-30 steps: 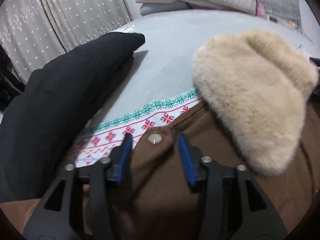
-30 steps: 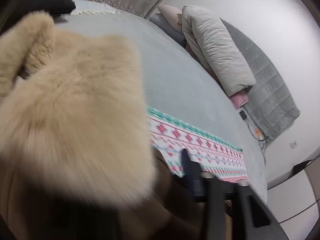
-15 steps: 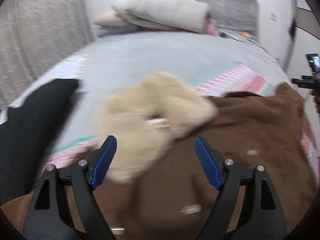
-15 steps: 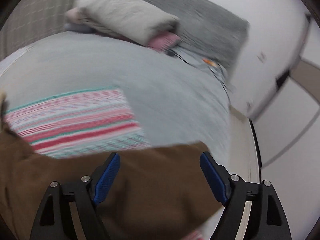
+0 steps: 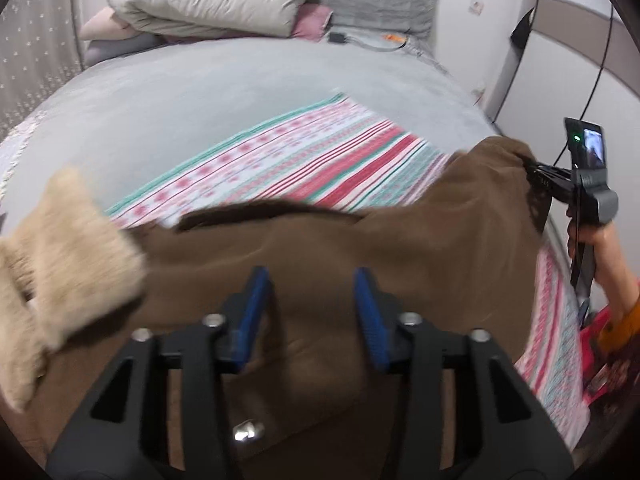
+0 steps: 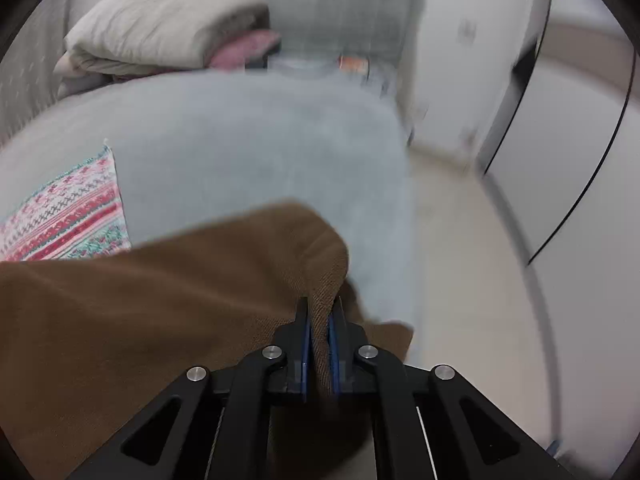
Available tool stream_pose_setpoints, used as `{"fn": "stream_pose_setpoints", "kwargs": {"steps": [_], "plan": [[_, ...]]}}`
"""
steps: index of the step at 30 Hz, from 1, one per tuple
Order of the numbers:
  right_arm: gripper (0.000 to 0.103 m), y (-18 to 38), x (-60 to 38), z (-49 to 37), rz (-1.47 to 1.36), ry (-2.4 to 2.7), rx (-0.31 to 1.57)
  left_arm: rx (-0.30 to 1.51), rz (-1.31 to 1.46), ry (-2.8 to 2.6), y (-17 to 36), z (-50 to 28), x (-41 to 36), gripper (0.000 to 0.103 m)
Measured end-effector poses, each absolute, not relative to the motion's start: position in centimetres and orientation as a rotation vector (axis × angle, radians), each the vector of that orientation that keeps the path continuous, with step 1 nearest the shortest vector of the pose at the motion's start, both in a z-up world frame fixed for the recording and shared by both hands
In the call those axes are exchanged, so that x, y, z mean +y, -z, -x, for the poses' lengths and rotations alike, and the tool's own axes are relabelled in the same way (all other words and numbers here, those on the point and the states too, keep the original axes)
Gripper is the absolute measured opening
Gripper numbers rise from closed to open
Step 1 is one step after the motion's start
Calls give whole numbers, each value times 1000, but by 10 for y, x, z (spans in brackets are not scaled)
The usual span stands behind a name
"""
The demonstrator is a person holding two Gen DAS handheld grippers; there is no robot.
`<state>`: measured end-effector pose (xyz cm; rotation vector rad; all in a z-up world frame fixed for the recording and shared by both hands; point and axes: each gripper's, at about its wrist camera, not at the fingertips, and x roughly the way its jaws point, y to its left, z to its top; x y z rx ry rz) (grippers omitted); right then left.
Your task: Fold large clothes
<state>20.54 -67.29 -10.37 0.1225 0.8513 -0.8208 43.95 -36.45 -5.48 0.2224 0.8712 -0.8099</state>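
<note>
- Soft, even indoor light; no hard shadows or glare.
- Fisheye bends the bed [image 5: 224,92] and wall lines, with dark corners in both views.
- Left view: fur trim [image 5: 68,248] smeared.
- Right view: pillows [image 6: 160,32] and wardrobe [image 6: 568,140] streaked by motion blur.

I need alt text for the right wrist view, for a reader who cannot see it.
The right gripper is shut on a bunched edge of a brown woven coat. The coat lies on a bed with a grey cover and a red and green patterned blanket. A folded beige quilt lies at the far end.
</note>
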Motion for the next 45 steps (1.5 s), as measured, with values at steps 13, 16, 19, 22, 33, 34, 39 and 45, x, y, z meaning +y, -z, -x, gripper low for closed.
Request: {"fn": "stream_pose_setpoints", "kwargs": {"steps": [13,16,19,22,33,34,39,45], "plan": [[7,148,-681,-178,147,1126,1023,891,-304,840,109,-432,-436,30],[16,133,-683,-172,97,1071,991,913,-282,820,97,-427,-419,46],[54,93,-698,-145,-60,1002,906,907,-238,859,83,-409,-392,69],[69,54,-707,-112,-275,881,764,858,-295,883,68,-380,-370,75],[70,97,-682,-77,-791,584,827,793,-277,908,63,-318,-282,80],[70,105,-684,-79,-833,585,812,807,-262,907,69,-317,-278,81],[36,121,-708,-78,-815,734,711,899,-268,887,102,-302,-253,82],[38,117,-726,-48,-1029,637,534,817,-265,899,50,-295,-224,82]]}}
